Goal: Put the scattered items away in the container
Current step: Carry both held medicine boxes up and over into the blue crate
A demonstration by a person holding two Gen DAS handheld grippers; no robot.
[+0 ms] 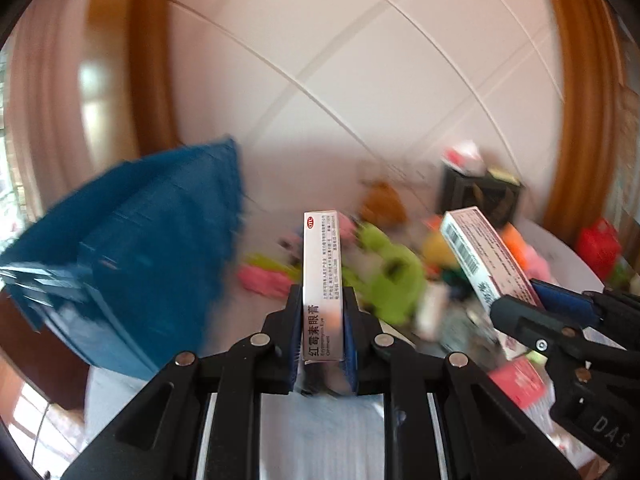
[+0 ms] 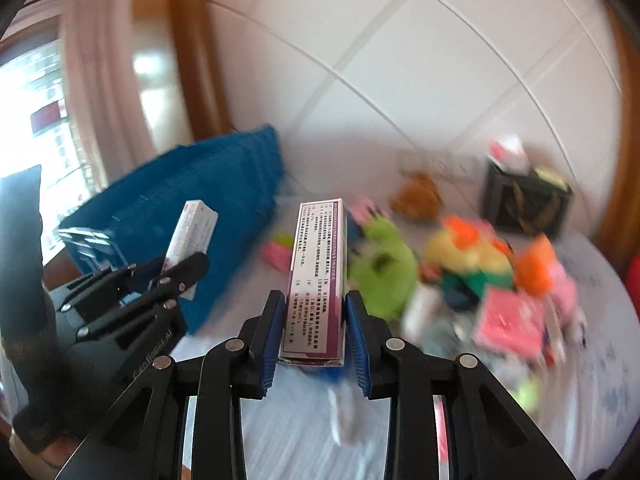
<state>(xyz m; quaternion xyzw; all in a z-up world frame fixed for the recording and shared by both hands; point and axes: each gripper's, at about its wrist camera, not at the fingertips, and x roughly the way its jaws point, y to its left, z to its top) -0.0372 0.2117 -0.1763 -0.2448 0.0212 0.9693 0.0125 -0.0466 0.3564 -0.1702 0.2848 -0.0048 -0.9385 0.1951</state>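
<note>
My left gripper [image 1: 322, 298] is shut on a slim white ointment box [image 1: 322, 264] with red lettering, which stands upright between the pads. My right gripper [image 2: 314, 306] is shut on a white and purple medicine box [image 2: 316, 272], also held upright. Each gripper shows in the other's view: the right gripper [image 1: 520, 300] at the right with its box [image 1: 484, 256], the left gripper [image 2: 176, 270] at the left with its box [image 2: 192, 236]. A blue fabric container [image 1: 140, 248] [image 2: 200, 208] stands to the left, behind both. Both views are blurred.
A heap of plush toys lies on the pale bedsheet, with a green one [image 1: 394, 280] [image 2: 384, 268] nearest. Pink packets [image 2: 508, 320] lie at the right. A black box [image 2: 524, 200] stands at the back by the white panelled wall. Wooden frames flank the wall.
</note>
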